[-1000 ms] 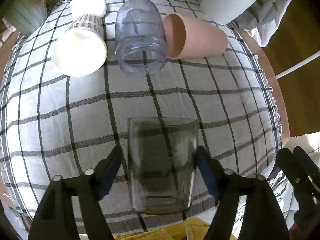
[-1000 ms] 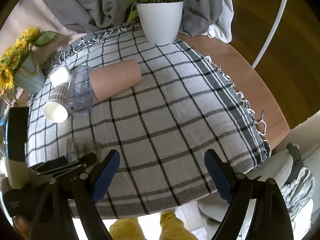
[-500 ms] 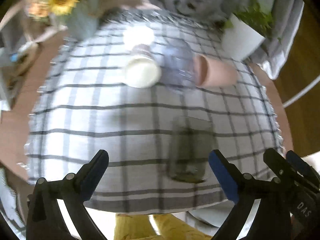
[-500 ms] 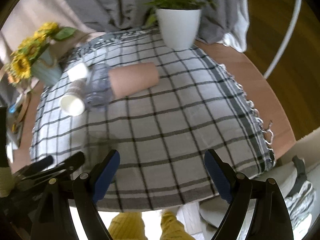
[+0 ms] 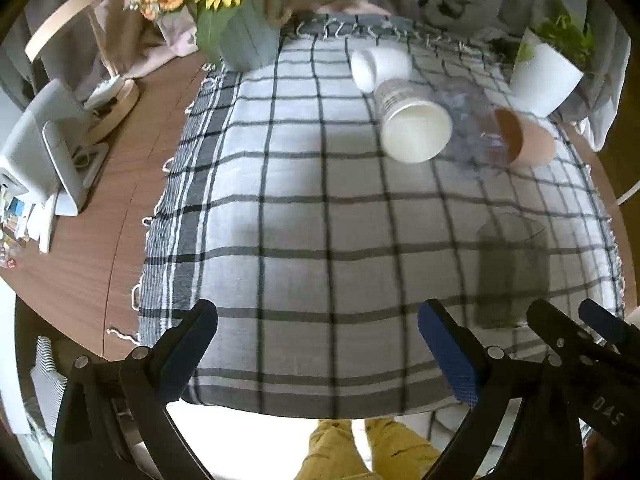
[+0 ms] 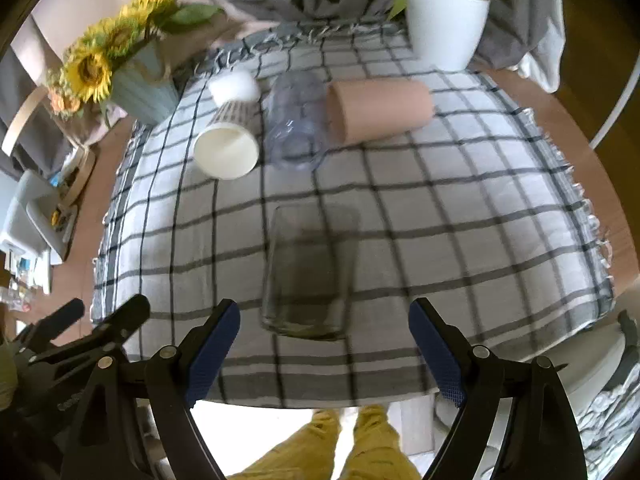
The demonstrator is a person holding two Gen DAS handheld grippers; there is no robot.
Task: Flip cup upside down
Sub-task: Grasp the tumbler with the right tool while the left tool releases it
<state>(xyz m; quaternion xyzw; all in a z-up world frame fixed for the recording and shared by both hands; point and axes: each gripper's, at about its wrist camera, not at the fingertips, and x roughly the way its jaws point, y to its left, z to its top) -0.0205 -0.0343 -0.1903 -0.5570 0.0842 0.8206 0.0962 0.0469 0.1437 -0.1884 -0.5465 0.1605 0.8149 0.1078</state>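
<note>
I note both grippers spread wide and empty: right gripper (image 6: 324, 344), left gripper (image 5: 318, 346). The smoked glass cup (image 6: 308, 272) stands on the checked tablecloth (image 6: 460, 240) just ahead of the right fingers, untouched.

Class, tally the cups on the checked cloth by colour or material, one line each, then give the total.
Smoky glass cup: 1
Clear bluish plastic cup: 1
Pink cup: 1
White paper cup: 1
Small white cup: 1
Total: 5
</note>
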